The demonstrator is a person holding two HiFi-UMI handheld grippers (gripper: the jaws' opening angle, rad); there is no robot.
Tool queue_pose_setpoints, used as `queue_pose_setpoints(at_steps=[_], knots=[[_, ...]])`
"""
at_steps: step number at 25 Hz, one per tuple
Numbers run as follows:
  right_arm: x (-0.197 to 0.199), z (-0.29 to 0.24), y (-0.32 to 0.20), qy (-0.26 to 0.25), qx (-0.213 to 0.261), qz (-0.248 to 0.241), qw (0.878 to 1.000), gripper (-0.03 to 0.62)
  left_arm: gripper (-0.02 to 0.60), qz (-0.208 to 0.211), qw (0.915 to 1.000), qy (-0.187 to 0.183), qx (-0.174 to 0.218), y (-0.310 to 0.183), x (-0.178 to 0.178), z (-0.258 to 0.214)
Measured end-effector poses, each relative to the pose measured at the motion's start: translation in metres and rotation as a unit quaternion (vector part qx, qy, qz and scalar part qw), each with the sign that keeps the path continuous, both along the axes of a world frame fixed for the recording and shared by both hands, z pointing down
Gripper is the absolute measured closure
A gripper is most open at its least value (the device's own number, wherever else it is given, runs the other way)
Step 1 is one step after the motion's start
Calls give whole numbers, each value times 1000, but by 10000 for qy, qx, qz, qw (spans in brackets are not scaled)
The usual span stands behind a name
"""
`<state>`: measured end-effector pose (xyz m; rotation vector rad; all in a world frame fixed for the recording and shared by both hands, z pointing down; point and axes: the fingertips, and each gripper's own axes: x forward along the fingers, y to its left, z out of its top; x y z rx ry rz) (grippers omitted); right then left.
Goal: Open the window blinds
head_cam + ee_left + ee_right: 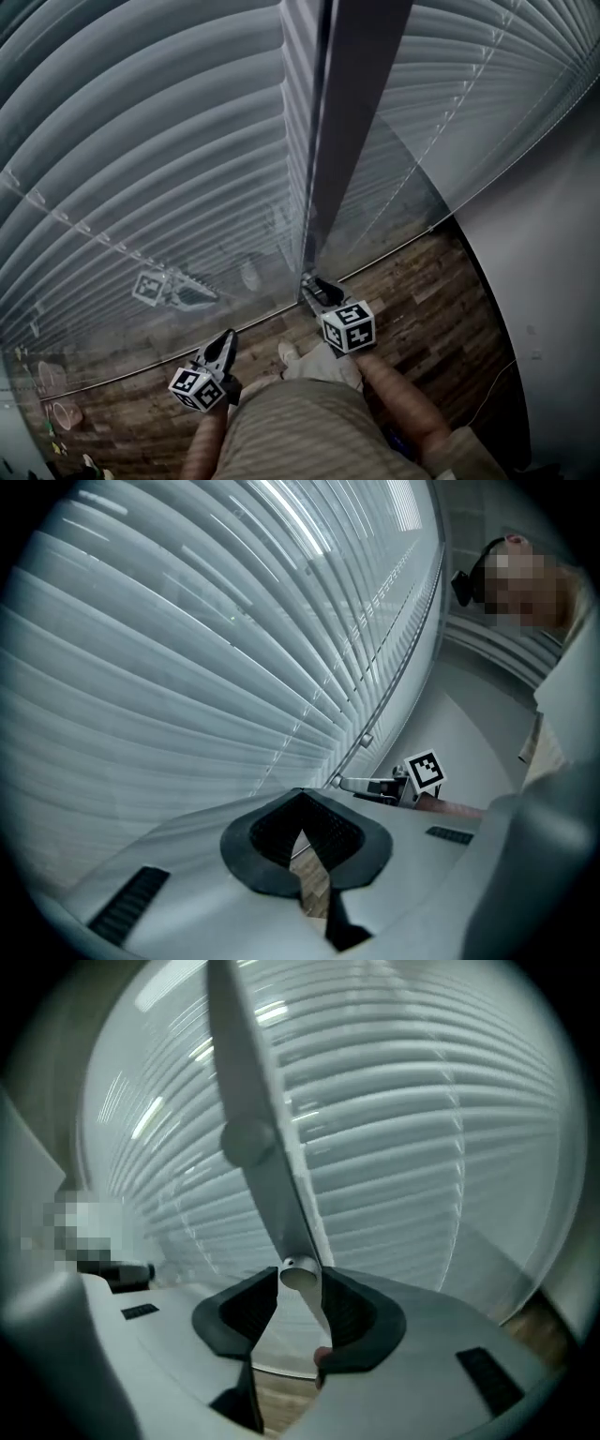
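Nearest the camera, the left gripper (302, 803) had its dark ribbed pads pressed together at the tips. Only a thin slit showed behind them, and brown floorboards were visible through it. Nothing sat between those jaws. From the head view, that left gripper (225, 342) hung low over the wood-plank floor (422, 309), well short of the window.

The right gripper (300, 1288) was clamped on the tilt wand (253, 1147). The wand was a long, smooth, pale grey rod, and its rounded lower end was pinched between the two black pads. A small round collar bulged partway up the rod. The head view put this right gripper (317, 289) hard against the foot of the dark grey mullion (361, 122), a flat matte post splitting the window in two. From the left gripper's side, the right gripper (344, 782) reached in just beside the lower edge of the blinds, with its checkered cube riding behind.

Beyond it all, the blinds (141, 141) filled both panes. Their slim horizontal slats were whitish-grey with a soft sheen, and they lay flat and overlapping, shut tight. Thin ladder cords (459, 1147) ran down across the slats. The slats bowed in wide arcs across both gripper views (187, 667).
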<state>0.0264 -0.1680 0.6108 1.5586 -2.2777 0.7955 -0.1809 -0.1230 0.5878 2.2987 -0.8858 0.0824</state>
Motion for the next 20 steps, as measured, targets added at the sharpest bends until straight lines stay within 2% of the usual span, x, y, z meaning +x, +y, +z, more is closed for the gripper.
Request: queue_pose_setpoints(at_steps=[1,3,6,7,10,11,12,13,14,15,16,17,18,20], knots=[[3,1,1,-697,-186,183,9972,462,571,-16,10000,-5,0,0,-1,0],[7,1,0,-1805,-442,410,9817,462,571,-36,10000,-13,-10,-1,-2,1],[6,2,-5,-2865,-646,531,9544,462,571,-32,10000,-15,-19,-1,-1,1],[6,3,-6,-3055,-712,536,9480,462,571,-31,10000,-19,-15,-1,-1,1],[5,7,-7,-3273,-841,551,9396,462,571,-28,10000,-31,-5,-2,0,0],[5,6,-7,-3323,-842,563,9377,464,571,-31,10000,-33,-4,-2,1,0],[4,4,-8,-3213,-807,542,9420,465,571,-33,10000,-35,-4,-2,1,0],[3,3,-8,-2719,-684,445,9588,465,571,-34,10000,-37,-7,-2,1,0],[2,2,-8,-1729,-449,249,9836,467,571,-32,10000,-39,-9,-2,1,0],[-1,1,-8,-402,-154,-10,9991,467,571,-26,10000,-42,-10,-2,2,0],[-3,0,-7,929,118,-264,9953,467,571,-21,10000,-45,-11,-2,2,1],[-5,-1,-7,1923,296,-443,9799,467,571,-20,10000,-44,-13,-3,2,1],[-7,-1,-7,2398,351,-516,9688,468,571,-20,10000,-42,-15,-3,2,1],[-7,0,-6,2408,237,-491,9690,468,571,-5,10000,-31,-6,-3,4,0]])
